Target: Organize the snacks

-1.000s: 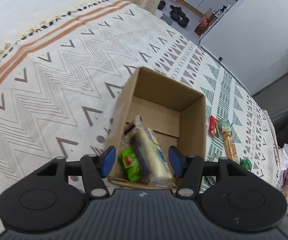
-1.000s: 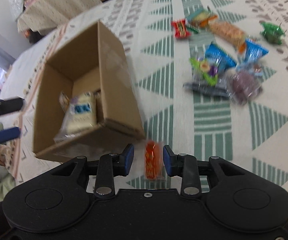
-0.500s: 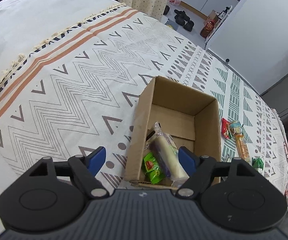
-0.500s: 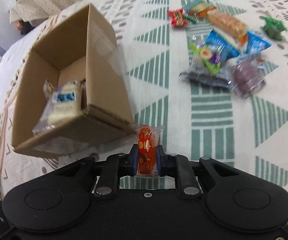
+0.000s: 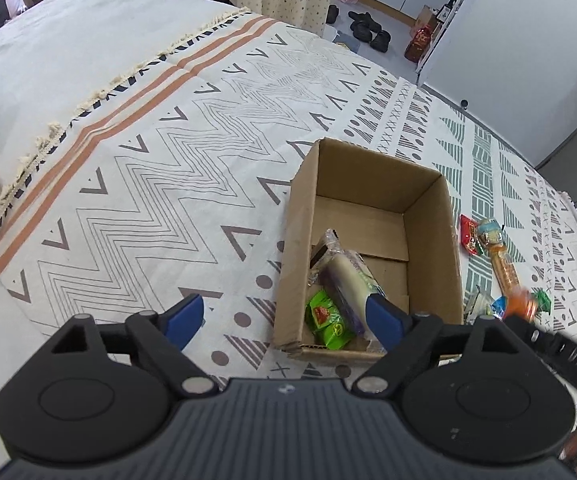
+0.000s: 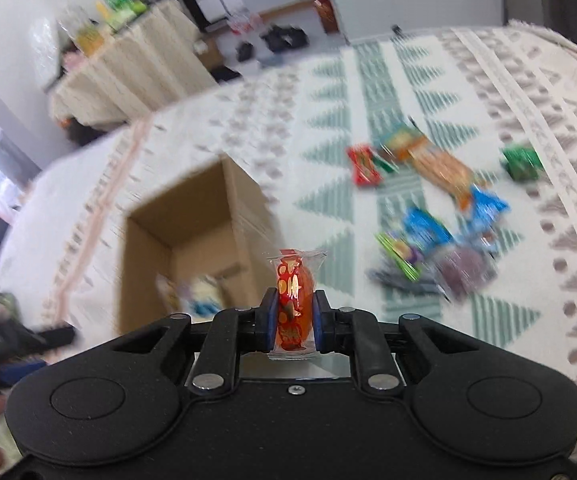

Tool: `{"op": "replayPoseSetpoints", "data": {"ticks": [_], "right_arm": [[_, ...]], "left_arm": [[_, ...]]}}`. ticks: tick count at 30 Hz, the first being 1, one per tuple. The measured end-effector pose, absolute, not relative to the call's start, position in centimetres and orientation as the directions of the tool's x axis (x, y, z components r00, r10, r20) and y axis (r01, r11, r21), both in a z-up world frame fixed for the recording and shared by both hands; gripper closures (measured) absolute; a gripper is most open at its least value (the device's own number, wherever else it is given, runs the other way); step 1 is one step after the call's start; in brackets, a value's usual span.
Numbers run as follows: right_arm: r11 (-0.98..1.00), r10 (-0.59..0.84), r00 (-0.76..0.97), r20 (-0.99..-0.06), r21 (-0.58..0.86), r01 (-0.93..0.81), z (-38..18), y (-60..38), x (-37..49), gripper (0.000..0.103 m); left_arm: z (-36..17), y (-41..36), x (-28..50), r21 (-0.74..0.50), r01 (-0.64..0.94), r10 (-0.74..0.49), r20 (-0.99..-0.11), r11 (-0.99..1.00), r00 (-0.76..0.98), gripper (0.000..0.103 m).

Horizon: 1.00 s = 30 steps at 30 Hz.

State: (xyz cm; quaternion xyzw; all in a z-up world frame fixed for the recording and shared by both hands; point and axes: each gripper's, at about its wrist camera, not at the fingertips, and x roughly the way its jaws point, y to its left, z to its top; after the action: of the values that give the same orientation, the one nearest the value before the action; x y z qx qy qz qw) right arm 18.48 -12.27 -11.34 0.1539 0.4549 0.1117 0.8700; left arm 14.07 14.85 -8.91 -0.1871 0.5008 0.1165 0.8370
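An open cardboard box (image 5: 434,248) stands on the patterned cloth. A green packet (image 5: 328,320) and a long pale packet (image 5: 352,280) lie inside it. My left gripper (image 5: 284,316) hovers over the box's near left corner. Its jaws are opening wide and grip nothing. My right gripper (image 6: 294,316) is shut on an orange snack packet (image 6: 293,280), held upright above the cloth, just right of the box (image 6: 244,216). That packet (image 5: 522,304) also shows as an orange blur at the right edge of the left wrist view.
Several loose snacks lie on the cloth right of the box: a red one (image 6: 364,164), a green one (image 6: 522,164), blue ones (image 6: 426,226), a purple one (image 6: 466,270). A covered table (image 6: 128,76) and shoes (image 5: 368,30) stand beyond the cloth.
My left gripper opened wider and drew back from the box. My right gripper closed on the orange packet and lifted it off the cloth.
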Motion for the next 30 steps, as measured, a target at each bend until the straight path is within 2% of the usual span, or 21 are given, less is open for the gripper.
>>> {"op": "replayPoseSetpoints", "data": {"ticks": [6,8,10,13,17,21,30], "right_arm": [[0.902,0.417,0.555,-0.72,0.403,-0.156,-9.7,-10.4,19.2,0.082],[0.905,0.41,0.567,-0.714,0.396,-0.155,-9.3,-10.4,18.9,0.067],[0.904,0.411,0.575,-0.707,0.399,-0.155,-8.9,-10.9,18.7,0.061],[0.901,0.417,0.576,-0.703,0.405,-0.158,-8.6,-11.9,18.2,0.059],[0.908,0.398,0.589,-0.703,0.392,-0.145,-8.5,-13.8,17.7,0.05],[0.912,0.382,0.596,-0.706,0.394,-0.117,-8.9,-16.5,17.2,0.047],[0.917,0.348,0.615,-0.707,0.394,-0.066,-9.6,-21.6,16.6,0.032]], "left_arm": [[-7.8,13.5,14.0,-0.17,-0.346,0.024,-0.87,0.923,0.492,0.0],[-7.5,13.1,13.9,-0.17,-0.341,0.026,-0.865,0.925,0.501,0.0],[-7.3,12.6,13.9,-0.167,-0.333,0.027,-0.861,0.928,0.508,0.0],[-7.1,11.6,14.0,-0.16,-0.323,0.034,-0.854,0.933,0.519,0.0],[-6.8,9.6,14.2,-0.155,-0.305,0.034,-0.845,0.94,0.533,0.0],[-6.6,7.1,14.7,-0.144,-0.274,0.027,-0.842,0.951,0.538,0.0],[-7.1,1.2,15.6,-0.121,-0.193,-0.003,-0.854,0.974,0.52,0.0]]}}
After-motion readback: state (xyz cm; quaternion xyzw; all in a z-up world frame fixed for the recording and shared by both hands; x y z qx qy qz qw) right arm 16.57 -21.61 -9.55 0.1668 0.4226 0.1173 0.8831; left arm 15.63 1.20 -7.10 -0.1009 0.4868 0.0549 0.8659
